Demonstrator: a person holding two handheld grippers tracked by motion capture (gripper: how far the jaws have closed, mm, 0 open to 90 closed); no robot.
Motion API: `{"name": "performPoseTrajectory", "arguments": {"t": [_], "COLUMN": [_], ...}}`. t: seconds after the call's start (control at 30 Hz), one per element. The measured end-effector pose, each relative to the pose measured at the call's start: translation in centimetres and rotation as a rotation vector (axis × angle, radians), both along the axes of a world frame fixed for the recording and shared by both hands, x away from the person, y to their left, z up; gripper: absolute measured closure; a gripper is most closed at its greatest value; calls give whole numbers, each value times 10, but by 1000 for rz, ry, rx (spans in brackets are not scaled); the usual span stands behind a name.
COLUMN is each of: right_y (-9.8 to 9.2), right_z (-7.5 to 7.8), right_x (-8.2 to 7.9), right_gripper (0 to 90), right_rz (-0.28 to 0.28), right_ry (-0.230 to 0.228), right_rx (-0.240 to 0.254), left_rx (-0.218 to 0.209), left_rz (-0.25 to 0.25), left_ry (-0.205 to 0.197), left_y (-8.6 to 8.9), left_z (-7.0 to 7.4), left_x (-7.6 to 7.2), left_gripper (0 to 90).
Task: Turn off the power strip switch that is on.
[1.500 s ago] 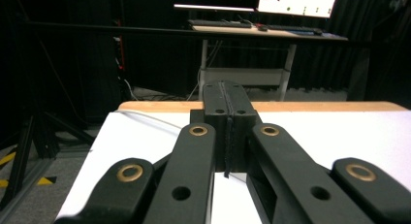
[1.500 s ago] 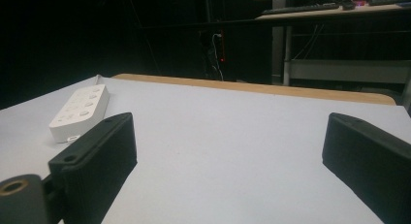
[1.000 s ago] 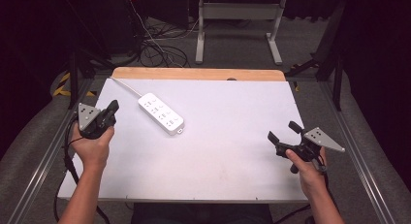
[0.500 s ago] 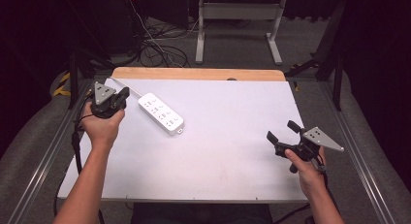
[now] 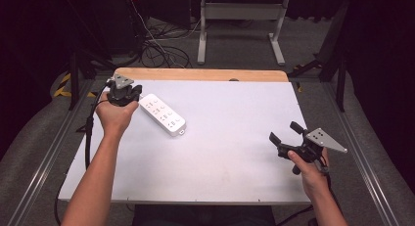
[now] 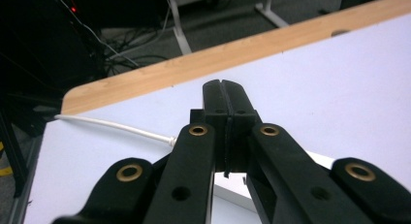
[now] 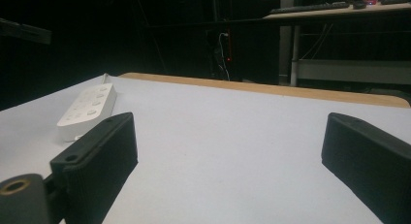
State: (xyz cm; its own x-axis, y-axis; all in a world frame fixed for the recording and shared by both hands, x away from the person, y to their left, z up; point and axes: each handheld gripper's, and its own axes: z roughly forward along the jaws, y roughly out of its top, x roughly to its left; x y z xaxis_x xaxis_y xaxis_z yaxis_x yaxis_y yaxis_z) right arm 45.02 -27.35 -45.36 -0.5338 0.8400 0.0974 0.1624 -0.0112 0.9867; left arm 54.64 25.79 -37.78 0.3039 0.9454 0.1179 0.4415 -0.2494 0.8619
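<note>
A white power strip (image 5: 162, 114) lies slanted on the white table (image 5: 235, 147) at the back left, and its white cable (image 6: 111, 127) runs off toward the left corner. My left gripper (image 5: 133, 92) hovers at the strip's far, cable end, jaws shut with nothing between them. From the left gripper view the closed tips (image 6: 224, 86) sit above the strip (image 6: 321, 161). My right gripper (image 5: 285, 132) is held over the table's front right, open and empty. The right gripper view has the strip (image 7: 89, 107) far off beyond my right gripper (image 7: 228, 151).
A wooden strip (image 5: 195, 74) edges the table's far side. Past it are a dark floor with tangled cables (image 5: 156, 50) and a metal desk frame (image 5: 240, 20). Metal rails run along both sides of the table.
My left gripper has moved away from the front left toward the back, ending at the power strip's cable end. The right gripper and the strip have stayed put.
</note>
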Motion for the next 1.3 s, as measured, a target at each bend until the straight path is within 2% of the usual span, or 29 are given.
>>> {"name": "performPoseTrajectory", "arguments": {"t": [0.07,0.1,0.23,0.27,0.37,0.5,0.63,0.87,1.1,1.3], "right_y": [0,0,0,0,1,0,1,2,2,3], "right_z": [0,0,0,0,0,0,0,1,1,1], "right_x": [0,0,0,0,0,0,0,-1,-1,-1], "right_gripper": [61,61,62,62,62,62,62,62,63,63], "right_rz": [1,1,2,3,5,7,12,15,17,20], "right_ry": [0,1,1,1,2,-4,-4,-4,-8,-6], "right_rx": [-1,-1,-1,-1,-1,-1,0,5,2,3], "left_rx": [5,35,67,56,65,75,65,81,93,96], "left_rz": [-9,-20,-32,-33,-24,-10,8,26,27,25], "left_ry": [28,66,114,154,218,271,291,317,317,334], "left_y": [-5,-10,-16,-20,-23,-25,-24,-21,-23,-23], "left_z": [-3,-6,-13,-19,-30,-45,-53,-61,-62,-66], "left_x": [8,16,29,36,48,61,67,75,81,84], "left_gripper": [900,900,900,900,900,900,900,900,900,900]}}
